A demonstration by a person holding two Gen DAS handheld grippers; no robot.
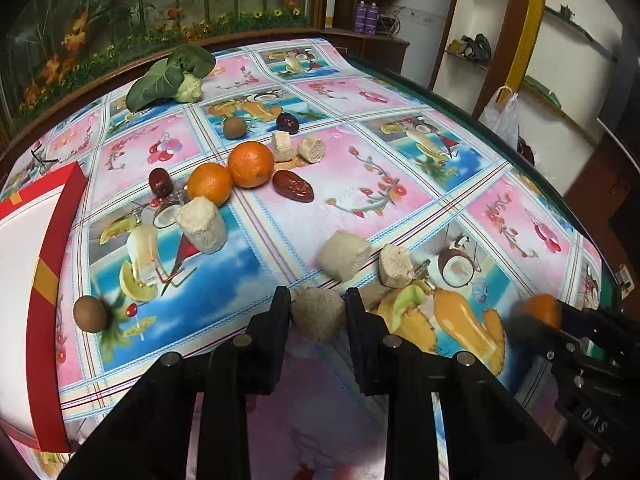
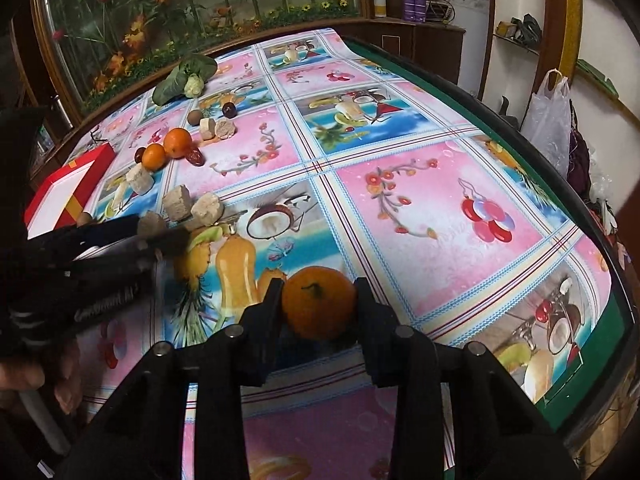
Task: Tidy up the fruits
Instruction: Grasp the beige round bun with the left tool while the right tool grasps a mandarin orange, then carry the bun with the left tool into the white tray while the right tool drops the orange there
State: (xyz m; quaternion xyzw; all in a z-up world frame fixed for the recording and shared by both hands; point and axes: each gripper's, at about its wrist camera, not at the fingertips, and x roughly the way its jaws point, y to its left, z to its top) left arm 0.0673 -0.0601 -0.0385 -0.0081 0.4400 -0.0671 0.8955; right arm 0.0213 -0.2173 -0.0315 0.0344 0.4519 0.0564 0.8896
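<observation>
My left gripper (image 1: 317, 300) is shut on a beige crumbly chunk (image 1: 319, 318) just above the patterned tablecloth (image 1: 400, 184). My right gripper (image 2: 319, 286) is shut on an orange (image 2: 319, 308) near the table's front edge. In the left wrist view it appears at the far right (image 1: 560, 320). Two more oranges (image 1: 251, 164) (image 1: 210, 183) lie together mid-table, with red dates (image 1: 293, 191) (image 1: 160, 187) beside them. Two brown round fruits (image 1: 90, 314) (image 1: 234, 127) and several beige chunks (image 1: 202, 225) (image 1: 345, 255) are scattered around.
A red-and-white box (image 1: 48, 272) lies at the table's left edge. A leafy green vegetable (image 1: 176, 74) rests at the back left. A white plastic bag (image 1: 502, 114) hangs beyond the right edge. Wooden shelves and a planted glass case stand behind.
</observation>
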